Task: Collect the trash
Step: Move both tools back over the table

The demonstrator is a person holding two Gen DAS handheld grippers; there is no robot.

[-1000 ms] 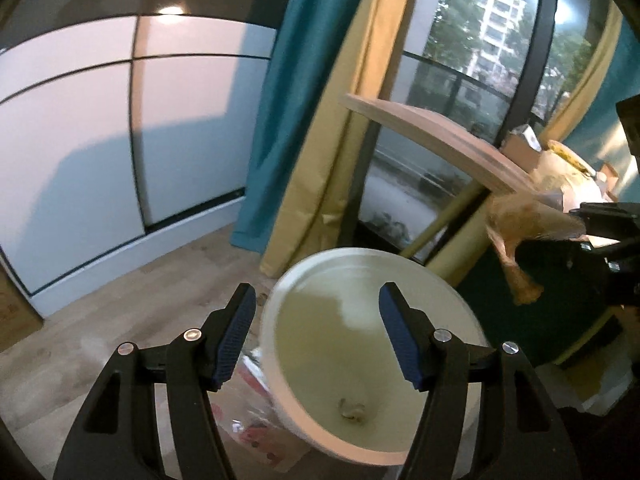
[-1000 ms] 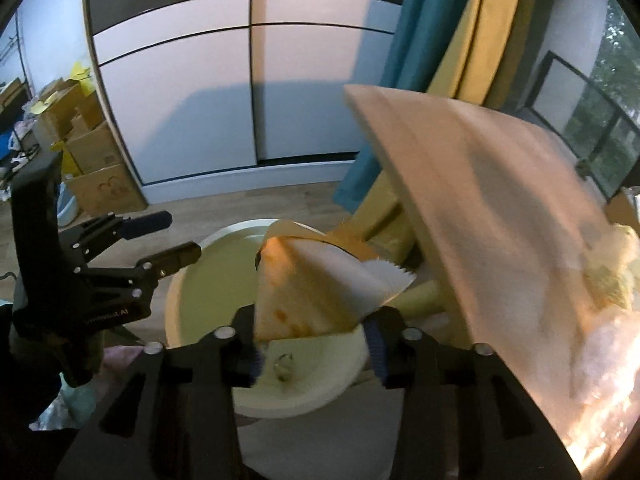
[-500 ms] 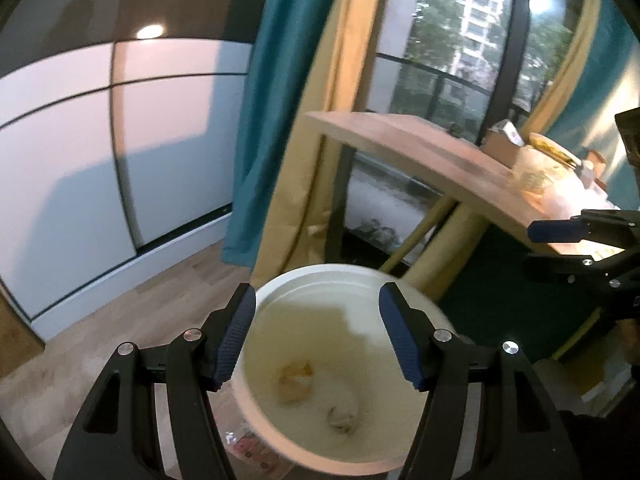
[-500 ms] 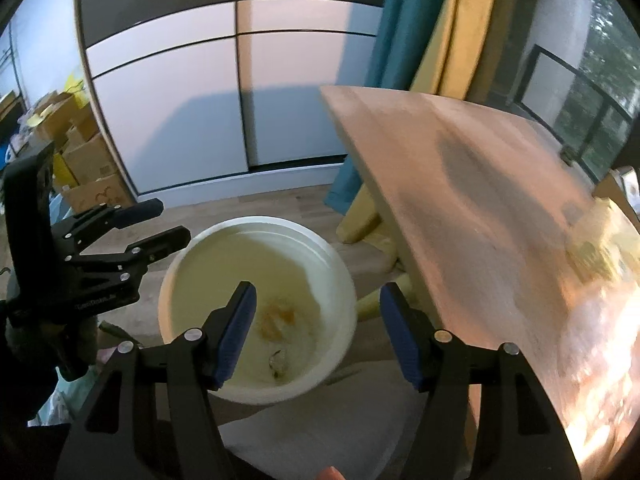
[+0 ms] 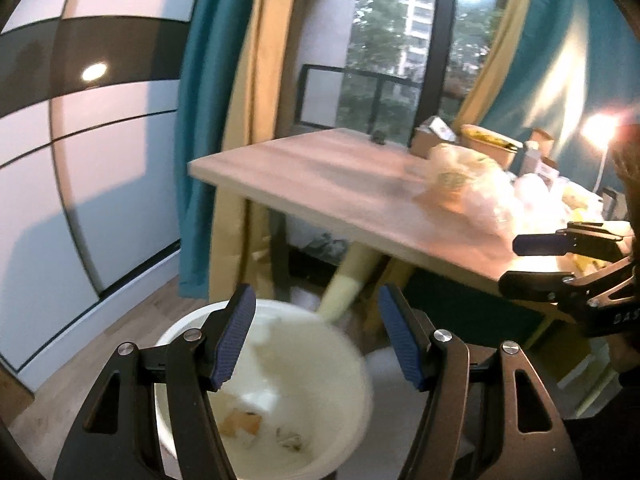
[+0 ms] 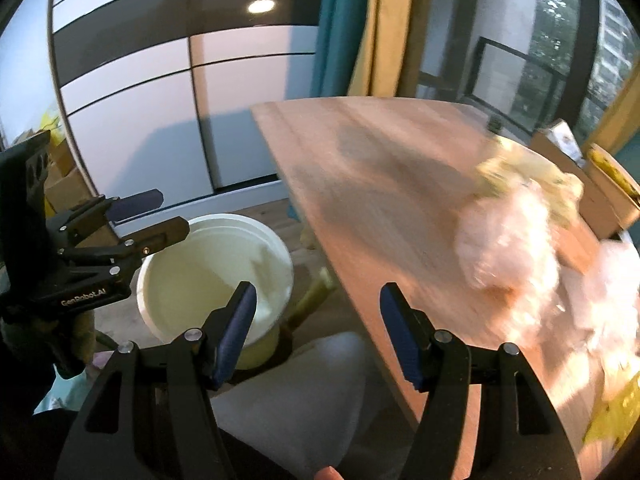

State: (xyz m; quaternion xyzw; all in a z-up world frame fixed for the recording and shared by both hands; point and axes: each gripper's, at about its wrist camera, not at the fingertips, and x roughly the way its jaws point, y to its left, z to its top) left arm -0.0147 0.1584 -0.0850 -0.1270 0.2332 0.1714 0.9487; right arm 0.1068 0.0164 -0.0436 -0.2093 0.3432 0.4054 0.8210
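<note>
A white bucket (image 5: pixel 352 360) stands on the floor beside the wooden table (image 5: pixel 320 184). Orange and grey scraps of trash (image 5: pixel 244 424) lie at its bottom. My left gripper (image 5: pixel 318 340) is open and empty above the bucket. My right gripper (image 6: pixel 318 328) is open and empty, over the table's near edge (image 6: pixel 360 292), with the bucket (image 6: pixel 160 276) to its lower left. It also shows at the right of the left wrist view (image 5: pixel 532 264). A crumpled clear plastic bag with yellowish contents (image 6: pixel 512 232) lies on the table, blurred; it also shows in the left wrist view (image 5: pixel 472 184).
Cardboard boxes (image 6: pixel 600 184) and more plastic wrapping (image 6: pixel 600 320) crowd the table's far right. A grey cushion (image 6: pixel 304 400) sits below the right gripper. White wardrobe doors (image 6: pixel 140 120), teal and yellow curtains (image 5: pixel 216 120) and a window (image 5: pixel 384 60) stand behind. A lamp (image 5: pixel 600 128) glows at the right.
My right gripper opened and dropped the orange-stained paper into the bucket, then swung right toward the table. Both views have lifted away from the bucket.
</note>
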